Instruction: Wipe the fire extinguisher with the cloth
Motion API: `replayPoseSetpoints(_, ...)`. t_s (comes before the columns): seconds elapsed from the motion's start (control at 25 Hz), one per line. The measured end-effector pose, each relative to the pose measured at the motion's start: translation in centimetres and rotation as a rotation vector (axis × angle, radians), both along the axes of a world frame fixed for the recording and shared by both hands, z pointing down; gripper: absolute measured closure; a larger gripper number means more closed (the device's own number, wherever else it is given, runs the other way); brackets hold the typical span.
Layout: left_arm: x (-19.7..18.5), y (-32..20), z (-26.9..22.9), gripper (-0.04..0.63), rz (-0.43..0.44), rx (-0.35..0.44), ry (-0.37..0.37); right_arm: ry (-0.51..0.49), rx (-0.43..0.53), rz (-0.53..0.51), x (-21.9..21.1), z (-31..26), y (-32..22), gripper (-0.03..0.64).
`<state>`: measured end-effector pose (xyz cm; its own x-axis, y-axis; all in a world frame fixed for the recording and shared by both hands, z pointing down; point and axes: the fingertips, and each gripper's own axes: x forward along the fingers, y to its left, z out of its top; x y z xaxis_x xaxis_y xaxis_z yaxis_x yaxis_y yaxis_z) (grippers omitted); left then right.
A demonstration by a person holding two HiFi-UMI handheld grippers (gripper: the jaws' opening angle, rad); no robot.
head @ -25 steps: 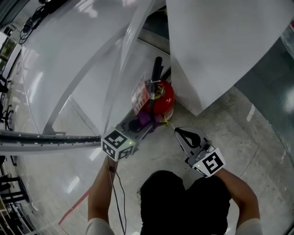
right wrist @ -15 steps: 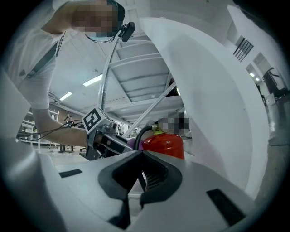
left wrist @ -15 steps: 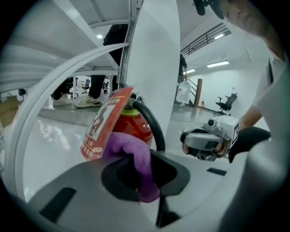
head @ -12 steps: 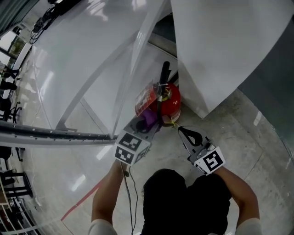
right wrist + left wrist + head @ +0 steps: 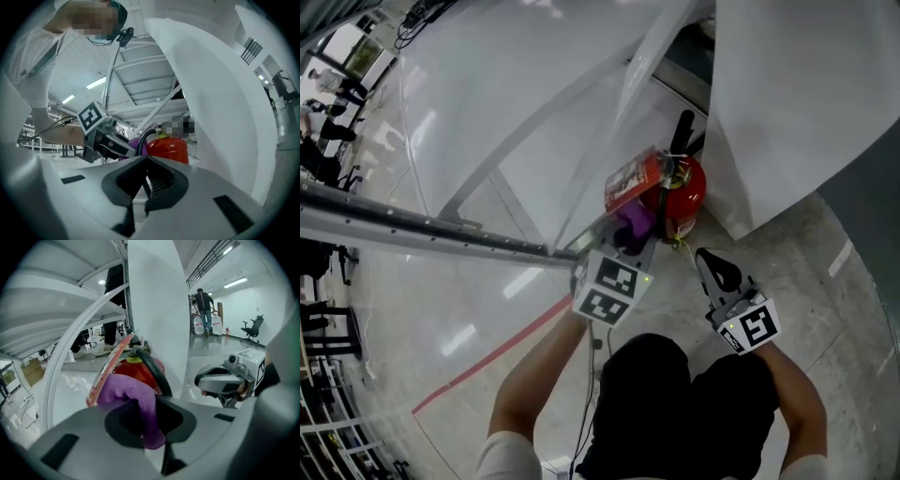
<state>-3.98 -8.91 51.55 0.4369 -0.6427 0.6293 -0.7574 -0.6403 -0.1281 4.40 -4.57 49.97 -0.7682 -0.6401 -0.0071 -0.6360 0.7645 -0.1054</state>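
Wiping looks under way: the left gripper (image 5: 143, 414), fingers clamped on the purple cloth (image 5: 131, 394), presses it to the red fire extinguisher (image 5: 686, 187) standing on the floor (image 5: 825, 309) against white panels (image 5: 787, 94), while the right gripper (image 5: 147, 180) hangs nearby, closed and empty; the next move probably calls for dragging the cloth over unwiped surface.

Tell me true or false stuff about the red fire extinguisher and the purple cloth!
The left tool holds the purple cloth. True.
The fire extinguisher is blue. False: it is red.
The right tool also grips the cloth. False: its jaws are shut on nothing.
A black hose comes off the extinguisher's top. True.
The extinguisher stands on a table. False: it stands on the floor.
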Motion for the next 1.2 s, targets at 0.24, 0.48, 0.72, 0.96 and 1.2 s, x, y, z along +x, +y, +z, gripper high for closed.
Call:
replayPoseSetpoints(0.24,-0.4,0.7,-0.5,0.543,-0.053,0.052,-0.005,0.032,-0.001,0.014,0.7,0.4,0.3,0.603)
replayPoseSetpoints(0.48,-1.3,4.9,-1.0,0.543,-0.072,0.192,-0.061,0.038,0.007,0.038,2.0,-0.3,0.5,0.603)
replayPoseSetpoints(0.72,-0.6,7.1,10.2,0.543,-0.069,0.084,-0.059,0.026,0.003,0.04,2.4,-0.8,0.9,0.603)
replayPoseSetpoints(0.96,2.7,7.7,18.9,0.543,-0.086,-0.133,0.094,0.018,-0.013,0.035,2.4,-0.6,1.4,0.603)
replayPoseSetpoints(1.2,4.9,5.6,23.5,0.543,-0.17,-0.224,0.256,0.013,-0.014,0.037,2.9,-0.9,1.7,0.603)
